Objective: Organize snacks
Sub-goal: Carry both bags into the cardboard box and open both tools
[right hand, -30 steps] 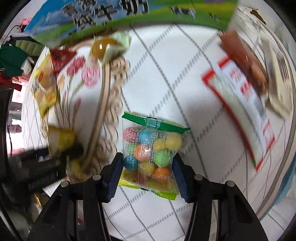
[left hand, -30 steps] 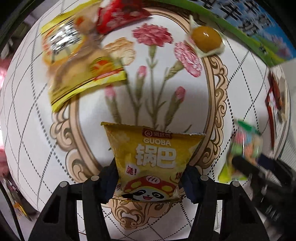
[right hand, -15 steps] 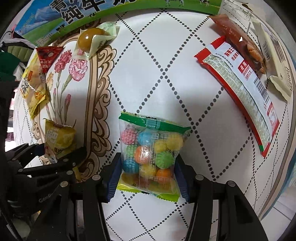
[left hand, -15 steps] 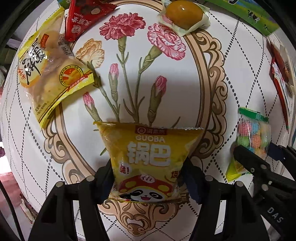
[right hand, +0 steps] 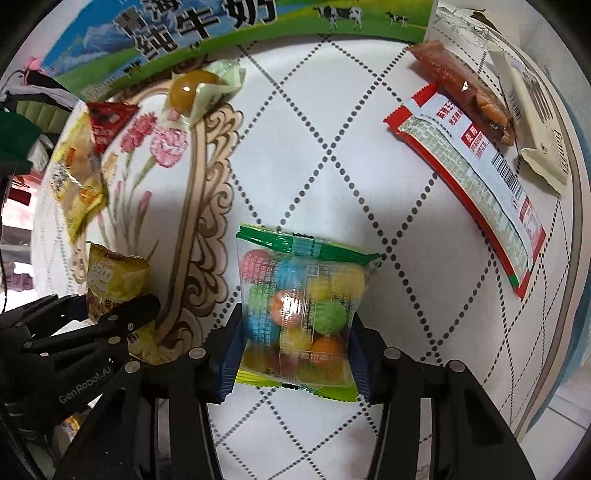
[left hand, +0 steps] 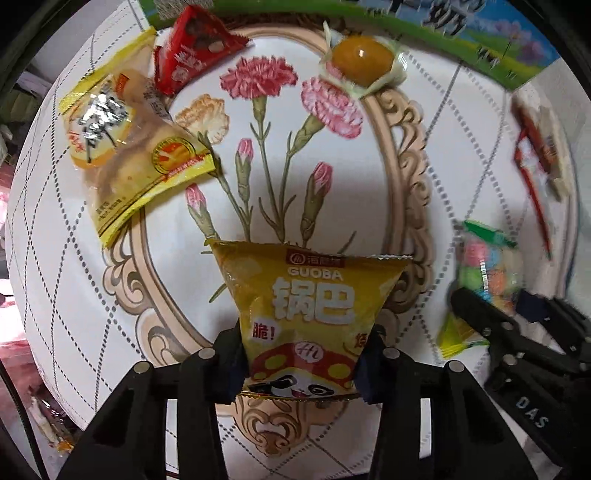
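My left gripper (left hand: 301,362) is shut on a yellow Guoba snack bag (left hand: 310,306) and holds it above the flower-print tablecloth (left hand: 280,147). My right gripper (right hand: 295,350) is shut on a clear bag of coloured candy balls (right hand: 303,306). The candy bag (left hand: 487,269) and the right gripper show at the right of the left wrist view. The Guoba bag (right hand: 114,280) and the left gripper show at the left of the right wrist view. The two grippers are side by side.
A yellow chicken-snack pack (left hand: 129,147), a red triangular pack (left hand: 192,55) and a wrapped brown egg (left hand: 362,61) lie at the far side. A green milk carton box (right hand: 221,33) stands behind. A long red-white pack (right hand: 472,177), a brown bar (right hand: 465,88) and a white pack (right hand: 535,122) lie right.
Both grippers keep hold of their bags. The left wrist view has shifted a little between frames; the right wrist view has moved slightly nearer the milk box.
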A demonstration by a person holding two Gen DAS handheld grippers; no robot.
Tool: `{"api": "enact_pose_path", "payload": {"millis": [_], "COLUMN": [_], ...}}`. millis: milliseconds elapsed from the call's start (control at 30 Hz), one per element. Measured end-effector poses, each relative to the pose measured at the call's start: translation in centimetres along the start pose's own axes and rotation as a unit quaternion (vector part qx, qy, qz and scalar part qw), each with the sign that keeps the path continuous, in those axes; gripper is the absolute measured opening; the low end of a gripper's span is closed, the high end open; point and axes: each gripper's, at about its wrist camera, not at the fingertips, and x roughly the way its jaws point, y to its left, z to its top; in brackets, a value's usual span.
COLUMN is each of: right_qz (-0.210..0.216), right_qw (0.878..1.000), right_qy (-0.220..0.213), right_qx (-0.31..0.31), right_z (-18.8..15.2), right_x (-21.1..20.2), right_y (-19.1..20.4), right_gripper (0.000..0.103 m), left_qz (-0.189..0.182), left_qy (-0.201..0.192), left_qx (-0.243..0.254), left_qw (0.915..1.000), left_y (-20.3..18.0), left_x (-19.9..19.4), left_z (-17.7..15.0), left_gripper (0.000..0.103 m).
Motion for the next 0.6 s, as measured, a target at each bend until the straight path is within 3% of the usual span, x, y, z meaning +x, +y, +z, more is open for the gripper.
{"api": "enact_pose_path", "payload": {"millis": [333, 500, 600], "right_qz": [0.058, 0.084, 0.087], "right_qw": [0.996, 0.989, 0.984], "right_qy": [-0.060, -0.119, -0.158], "right_qx": [0.000, -0.005, -0.010], "right_z": [2.0, 6.6, 10.2], "right_x": [-7.3, -13.4, -17.0], "right_y": [1.1, 0.2, -0.1], "right_gripper": [0.052, 0.052, 0.052], "left_qz": [-0.080, -0.118, -0.125], "left_qy": [-0.067, -0.105, -0.128], "left_qx": [-0.008, 0.002, 0.009], "left_qw": [0.9945, 0.9874, 0.9839], "left_y": [-1.5, -1.8, -0.9], "left_x": [-9.4, -14.7, -17.8], "left_z": [1.7, 5.7, 10.9], "left_gripper": [0.042, 0.042, 0.042]}}
